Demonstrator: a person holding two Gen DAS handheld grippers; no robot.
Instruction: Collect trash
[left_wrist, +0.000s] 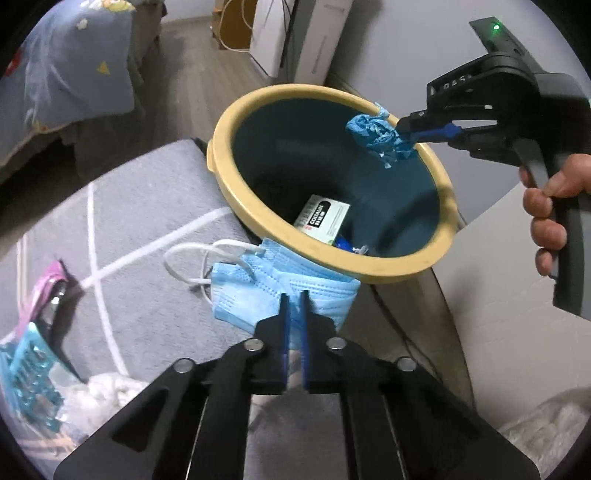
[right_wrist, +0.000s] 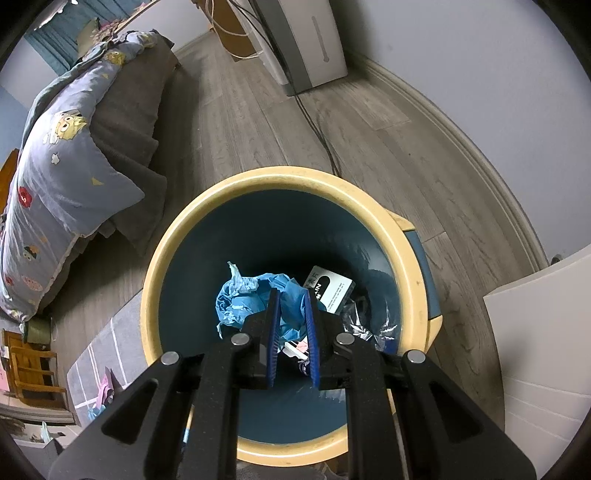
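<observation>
A round bin with a yellow rim (left_wrist: 369, 274) and dark blue inside stands on the floor beside a grey rug. My left gripper (left_wrist: 293, 297) is shut on a light blue face mask (left_wrist: 240, 295), which hangs just outside the bin's near rim with its white ear loops trailing left. My right gripper (left_wrist: 404, 131) (right_wrist: 291, 295), held by a hand (left_wrist: 546, 221), is shut on a crumpled blue paper wad (left_wrist: 380, 136) (right_wrist: 240, 299) over the bin's opening (right_wrist: 151, 295). A white printed box (left_wrist: 325, 218) (right_wrist: 332, 291) and clear wrapping lie at the bin's bottom.
The grey rug with white lines (left_wrist: 129, 229) carries pink and teal items (left_wrist: 37, 332) and a white crumpled wad (left_wrist: 103, 387) at the left. A bed with a patterned quilt (right_wrist: 66, 147) lies beyond. A white appliance (right_wrist: 314, 44), a floor cable (right_wrist: 317, 125) and white furniture (right_wrist: 546, 332) stand nearby.
</observation>
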